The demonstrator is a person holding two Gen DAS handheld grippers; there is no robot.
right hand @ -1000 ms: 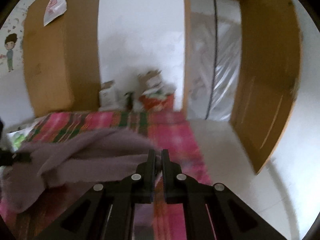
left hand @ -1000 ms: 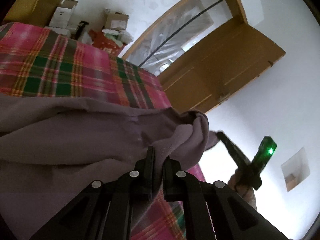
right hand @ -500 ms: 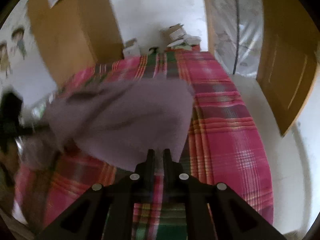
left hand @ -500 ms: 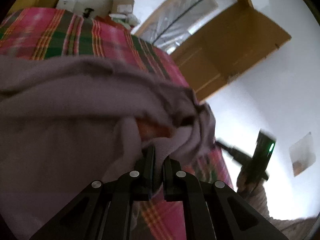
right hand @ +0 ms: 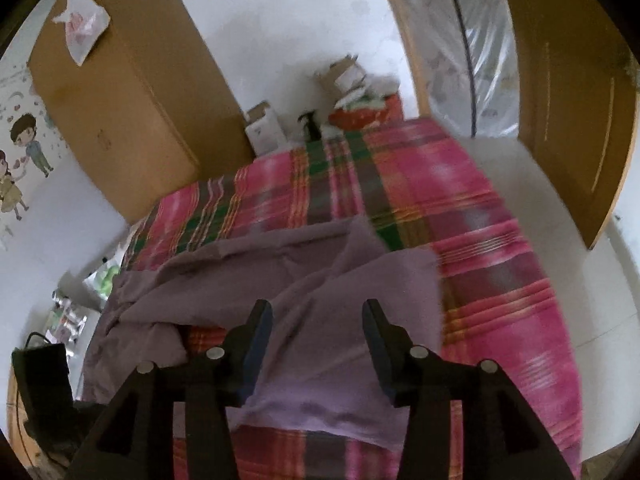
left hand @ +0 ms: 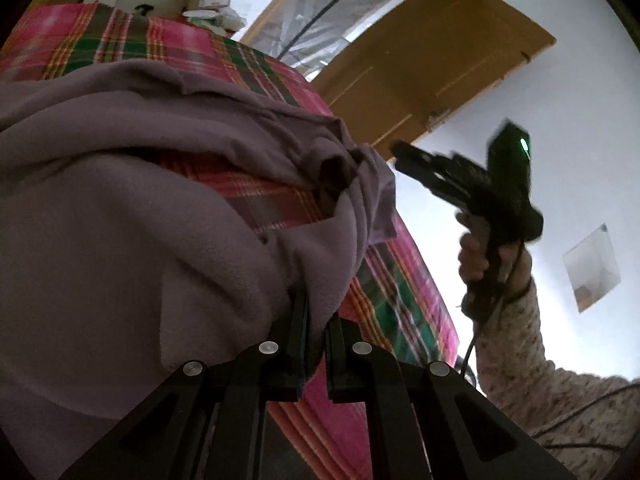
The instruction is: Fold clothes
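The left wrist camera sat low and very close to the purple garment [left hand: 120, 220], tilted, looking along the left gripper [left hand: 316, 320] across the bed [left hand: 400, 292] toward the door [left hand: 432, 60]; at its right it caught the right gripper [left hand: 404, 152] raised in a hand [left hand: 480, 248]. The right wrist camera looked down from higher and farther back, past the right gripper [right hand: 318, 320] over the garment [right hand: 340, 300] and bed [right hand: 500, 260]. Both views shared garment, bed, boxes [right hand: 264, 128] and door [right hand: 568, 120]
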